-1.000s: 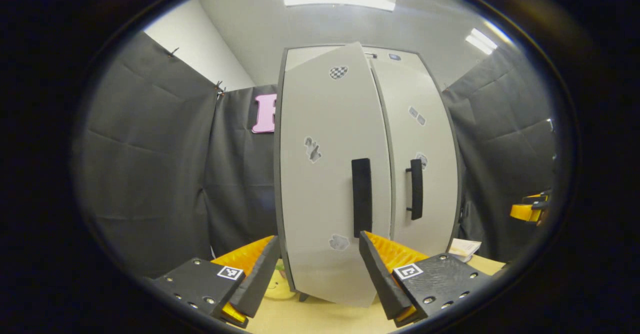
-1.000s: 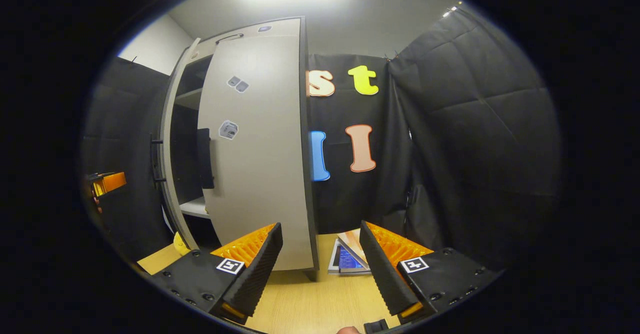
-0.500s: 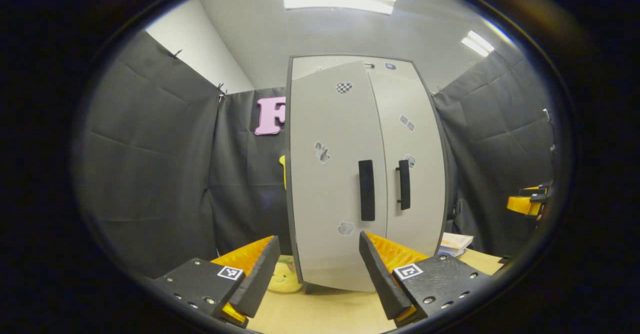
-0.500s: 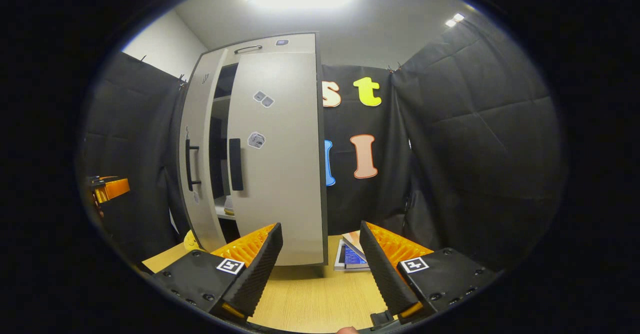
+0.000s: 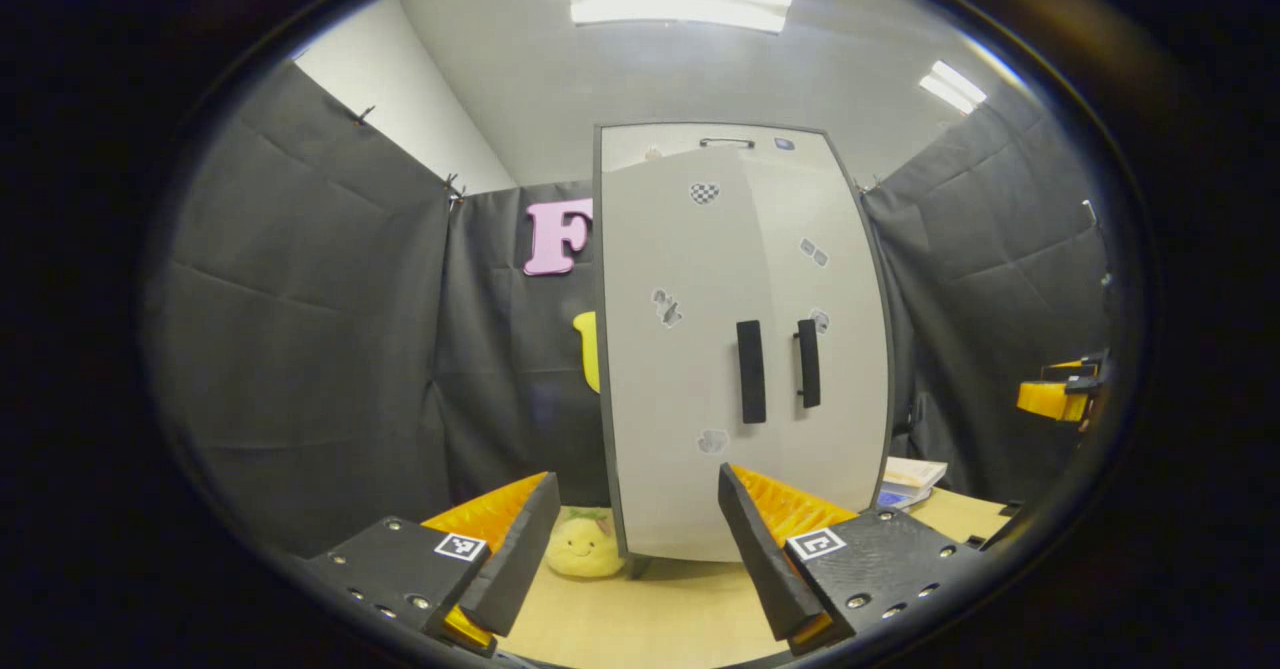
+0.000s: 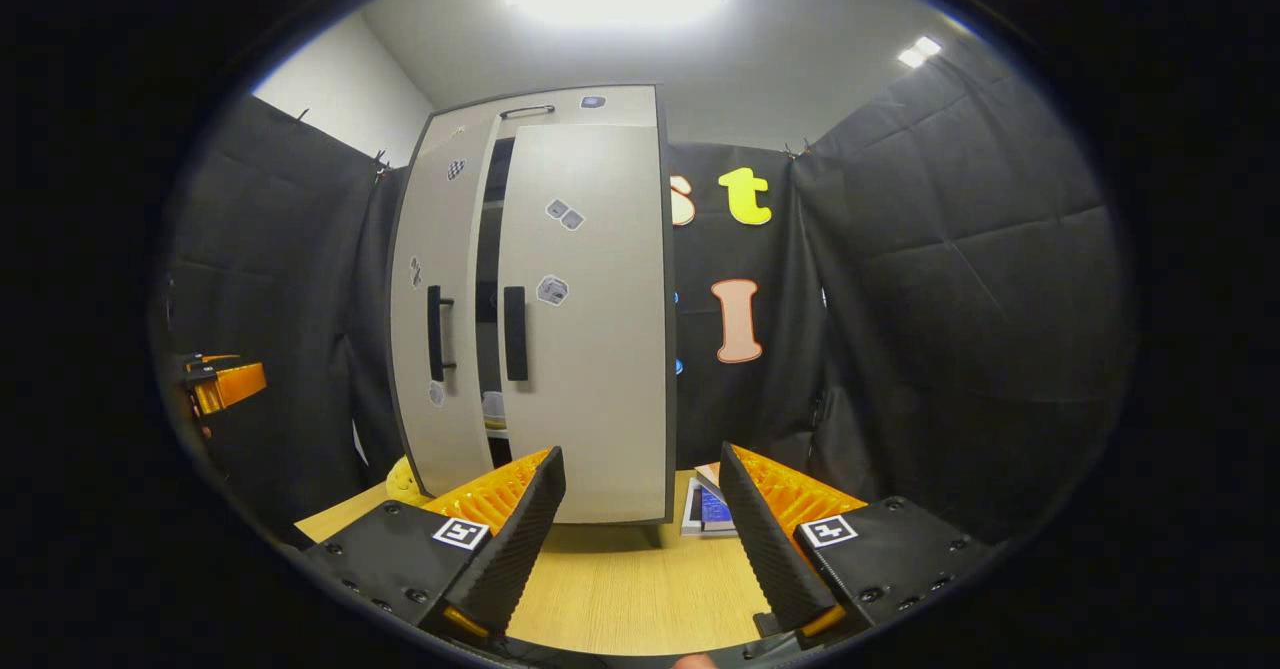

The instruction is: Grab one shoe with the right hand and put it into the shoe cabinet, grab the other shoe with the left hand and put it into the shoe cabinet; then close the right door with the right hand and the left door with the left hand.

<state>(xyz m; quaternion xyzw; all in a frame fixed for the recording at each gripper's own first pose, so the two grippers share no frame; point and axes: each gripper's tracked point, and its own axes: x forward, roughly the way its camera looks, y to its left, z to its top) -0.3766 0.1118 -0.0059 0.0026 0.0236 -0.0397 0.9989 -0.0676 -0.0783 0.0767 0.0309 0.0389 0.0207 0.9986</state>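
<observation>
The grey shoe cabinet (image 5: 740, 349) stands upright on the table, both doors swung almost shut, with its two black handles (image 5: 751, 371) side by side. In the right gripper view the cabinet (image 6: 590, 329) shows a narrow dark slit (image 6: 490, 279) between the doors. Something pale (image 6: 493, 407) lies on a shelf behind the slit; I cannot tell what it is. My left gripper (image 5: 635, 549) is open and holds nothing, a short way in front of the left door. My right gripper (image 6: 640, 539) is open too, set back from the right door. Each gripper appears at the edge of the other's view: right (image 5: 1060, 394), left (image 6: 225, 384).
A yellow plush toy (image 5: 585, 544) sits on the wooden table (image 6: 620, 589) by the cabinet's left foot. A stack of books (image 6: 710, 509) lies at its right foot. Black cloth walls close in on both sides.
Both grippers have drawn back from the cabinet, which now looks smaller. The left door has swung in toward the right one, and the gap between the doors has narrowed to a slit.
</observation>
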